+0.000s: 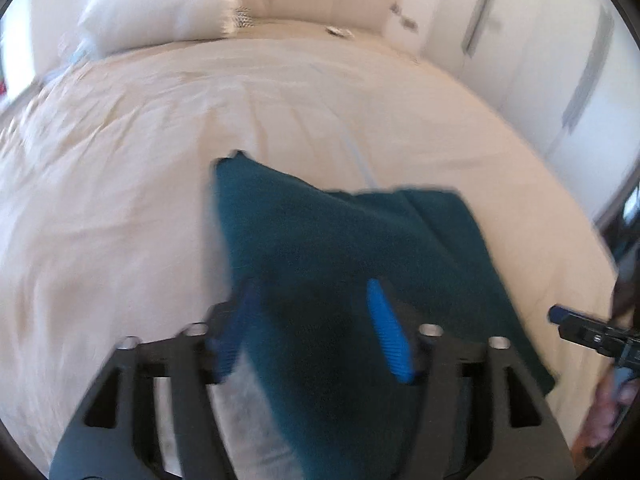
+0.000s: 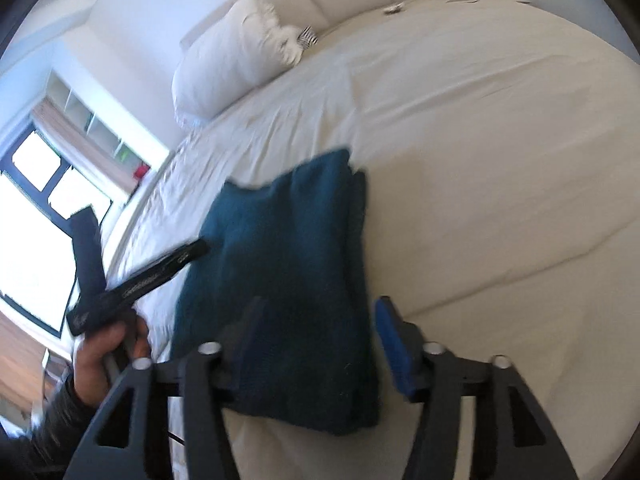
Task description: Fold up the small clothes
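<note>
Currently the teal knit cloth (image 1: pixel 340 248) lies folded on the bed (image 1: pixel 120 160), both the left gripper (image 1: pixel 316 328) and right gripper (image 2: pixel 316 344) gaping apart astride it, unclamped; soft, light and limp, best gripped at corners.

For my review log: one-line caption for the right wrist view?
Open right hand-held gripper over a folded teal knit garment on a cream bed.

Teal cloth (image 2: pixel 288 264), cream bedspread (image 2: pixel 500 160), white pillow (image 2: pixel 224 68)
</note>
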